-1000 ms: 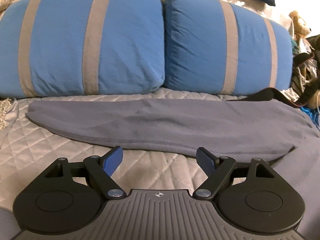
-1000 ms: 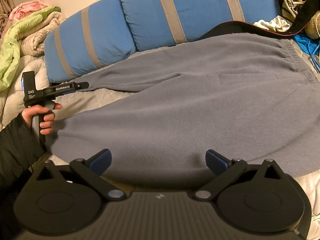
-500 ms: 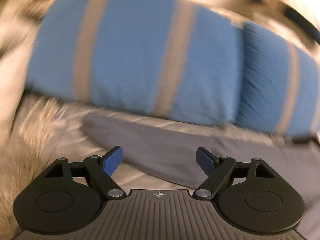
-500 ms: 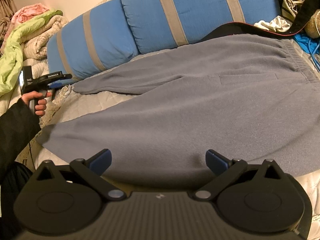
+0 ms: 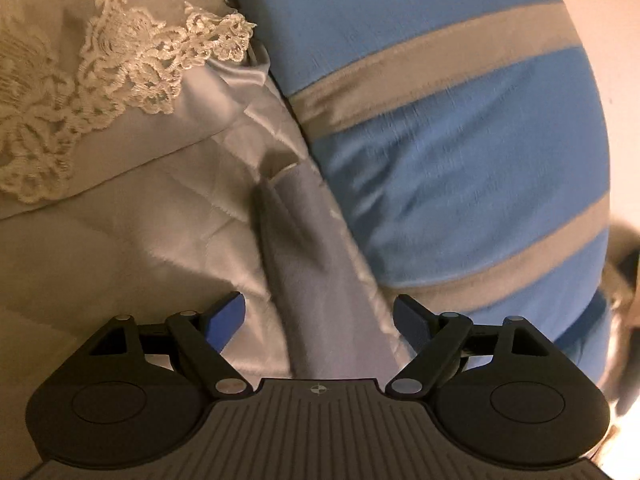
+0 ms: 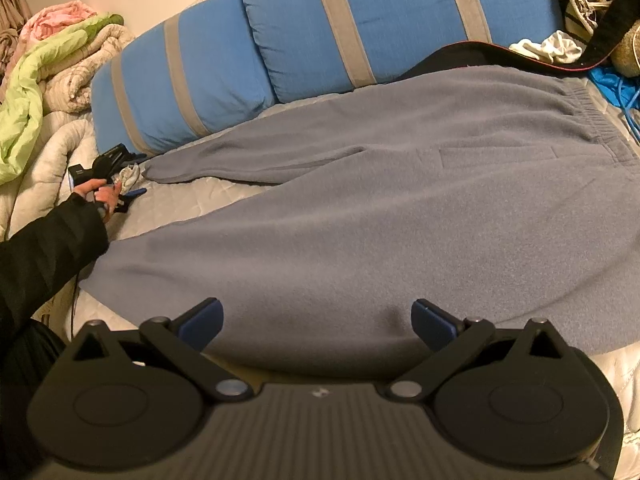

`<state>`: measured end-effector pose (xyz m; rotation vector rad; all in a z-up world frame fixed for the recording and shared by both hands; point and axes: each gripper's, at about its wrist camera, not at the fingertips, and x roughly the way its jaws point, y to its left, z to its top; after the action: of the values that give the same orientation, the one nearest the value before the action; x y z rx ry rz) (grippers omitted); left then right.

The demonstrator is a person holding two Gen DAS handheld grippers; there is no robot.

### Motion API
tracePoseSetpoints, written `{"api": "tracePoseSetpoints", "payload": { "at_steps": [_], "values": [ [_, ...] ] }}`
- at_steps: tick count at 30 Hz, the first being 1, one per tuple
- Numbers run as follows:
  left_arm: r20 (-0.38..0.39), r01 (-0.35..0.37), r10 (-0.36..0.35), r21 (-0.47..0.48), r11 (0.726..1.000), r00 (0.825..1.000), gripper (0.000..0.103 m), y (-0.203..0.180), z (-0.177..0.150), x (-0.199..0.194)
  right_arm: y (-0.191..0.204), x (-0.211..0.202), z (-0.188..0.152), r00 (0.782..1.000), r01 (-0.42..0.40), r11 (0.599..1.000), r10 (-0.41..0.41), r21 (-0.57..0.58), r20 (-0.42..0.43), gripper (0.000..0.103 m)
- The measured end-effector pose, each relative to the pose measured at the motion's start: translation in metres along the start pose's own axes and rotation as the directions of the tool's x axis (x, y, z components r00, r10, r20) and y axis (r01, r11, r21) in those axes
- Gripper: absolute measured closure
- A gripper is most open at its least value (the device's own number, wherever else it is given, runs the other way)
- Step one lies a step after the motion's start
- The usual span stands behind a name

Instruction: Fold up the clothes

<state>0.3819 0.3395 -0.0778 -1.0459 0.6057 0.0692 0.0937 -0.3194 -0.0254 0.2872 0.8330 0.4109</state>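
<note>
**Reaching for the far leg cuff**

The left gripper (image 5: 318, 316), held by the person's hand (image 6: 100, 196) at the bed's left side, has its blue fingers (image 5: 226, 318) spread apart around the cuff of the grey fleece sweatpants (image 6: 380, 216), not yet pinching it. The pants lie flat on the quilted bed (image 6: 224, 196) beside the blue striped pillows (image 6: 312, 40). The right gripper (image 6: 316, 320) hovers with fingers apart, empty, over the near leg. Next: close on the cuff, then carry it across

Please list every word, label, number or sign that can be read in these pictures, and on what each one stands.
No word or number can be read.
Crosshair sign, no letters: on the body of the left gripper.
Small pale mark on the body of the right gripper: too blurred to read.
</note>
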Motion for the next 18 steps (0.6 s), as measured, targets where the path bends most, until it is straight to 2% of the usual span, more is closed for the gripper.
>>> {"api": "tracePoseSetpoints", "payload": {
  "at_steps": [4,7,8,9,11,14,16,18],
  "values": [
    [-0.005,0.028,-0.029,-0.04,0.999,1.0,0.01,-0.003,0.01,0.014,-0.001,0.001,-0.001,1.0,0.002,1.0,-0.002,-0.002,-0.005,0.001],
    [-0.005,0.054,-0.055,-0.083,0.995,0.998,0.012,-0.006,0.015,0.02,-0.001,0.001,-0.001,1.0,0.001,1.0,-0.001,0.0,-0.004,0.001],
    [-0.007,0.082,-0.083,-0.106,0.991,0.997,0.017,-0.005,0.016,0.02,-0.001,0.001,-0.001,1.0,0.0,1.0,0.0,0.002,-0.004,0.001],
    [-0.012,0.11,-0.113,-0.131,0.985,0.994,0.026,-0.003,0.016,0.019,-0.002,0.001,-0.001,1.0,-0.001,1.0,0.001,0.003,-0.003,0.001],
    [-0.018,0.16,-0.165,-0.163,0.974,0.986,0.029,-0.001,0.014,0.015,-0.001,0.001,-0.001,1.0,-0.001,1.0,0.001,0.004,-0.003,0.001],
    [-0.019,0.184,-0.187,-0.118,0.976,0.982,0.045,-0.004,0.01,0.004,-0.001,0.001,-0.002,1.0,-0.001,1.0,0.001,0.005,-0.002,0.001],
    [-0.032,0.203,-0.208,-0.117,0.972,0.978,0.062,-0.004,0.007,0.001,-0.001,0.001,-0.002,1.0,-0.002,1.0,0.002,0.005,-0.001,0.001],
    [-0.038,0.21,-0.216,-0.11,0.971,0.976,0.069,-0.002,0.005,-0.002,-0.002,0.001,-0.001,1.0,-0.004,1.0,0.004,0.007,0.001,0.001]
  ]
}}
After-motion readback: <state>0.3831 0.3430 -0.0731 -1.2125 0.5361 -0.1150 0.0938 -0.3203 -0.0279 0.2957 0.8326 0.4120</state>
